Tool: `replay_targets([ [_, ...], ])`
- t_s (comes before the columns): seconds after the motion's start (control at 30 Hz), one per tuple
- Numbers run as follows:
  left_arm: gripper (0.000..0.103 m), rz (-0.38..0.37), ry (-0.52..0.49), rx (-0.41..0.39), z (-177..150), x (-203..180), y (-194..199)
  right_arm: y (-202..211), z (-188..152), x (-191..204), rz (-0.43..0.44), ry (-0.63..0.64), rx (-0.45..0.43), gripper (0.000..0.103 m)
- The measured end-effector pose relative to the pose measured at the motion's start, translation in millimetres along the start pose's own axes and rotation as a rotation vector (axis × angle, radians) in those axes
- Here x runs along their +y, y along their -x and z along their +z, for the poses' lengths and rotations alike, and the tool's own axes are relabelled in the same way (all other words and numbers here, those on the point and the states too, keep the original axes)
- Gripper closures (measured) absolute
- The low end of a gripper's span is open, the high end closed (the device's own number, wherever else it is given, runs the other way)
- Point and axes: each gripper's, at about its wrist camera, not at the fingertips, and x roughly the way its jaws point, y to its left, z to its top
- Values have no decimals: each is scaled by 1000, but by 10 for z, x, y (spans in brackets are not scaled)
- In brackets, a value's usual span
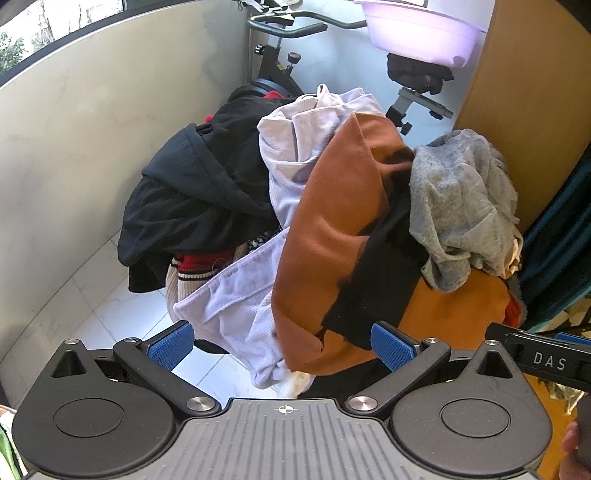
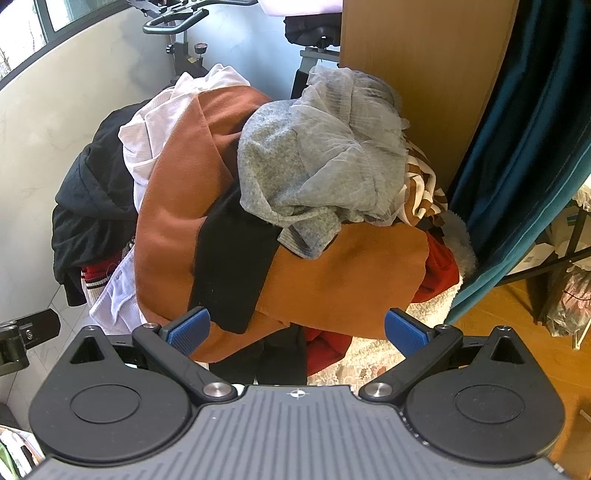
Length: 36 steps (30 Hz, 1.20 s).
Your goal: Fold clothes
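A tall heap of clothes fills both views. On top lie a rust-orange garment (image 1: 332, 221) (image 2: 177, 192), a grey knit piece (image 1: 454, 206) (image 2: 310, 162), a pale lilac shirt (image 1: 236, 306) (image 2: 147, 125), a black jacket (image 1: 192, 195) (image 2: 92, 199) and a black strip of cloth (image 1: 373, 288) (image 2: 232, 266). My left gripper (image 1: 282, 349) stands open just in front of the lilac and orange cloth, holding nothing. My right gripper (image 2: 295, 332) is open too, facing the orange garment's lower edge with nothing between its blue pads.
An exercise bike (image 1: 280, 51) (image 2: 177, 33) stands behind the heap, a lilac basin (image 1: 421, 29) resting on it. A wooden panel (image 2: 417, 55) and teal curtain (image 2: 524, 147) rise at right. A pale wall (image 1: 92, 129) curves at left over white floor tiles (image 1: 110, 314). A fluffy rug (image 2: 369, 354) lies below.
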Motion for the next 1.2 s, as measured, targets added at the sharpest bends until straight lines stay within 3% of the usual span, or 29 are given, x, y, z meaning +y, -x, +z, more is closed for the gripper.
replay_targets([
  [1.2,1,49,-9,5,75,-122,-37,-105,71,-124,2,-12,21,0],
])
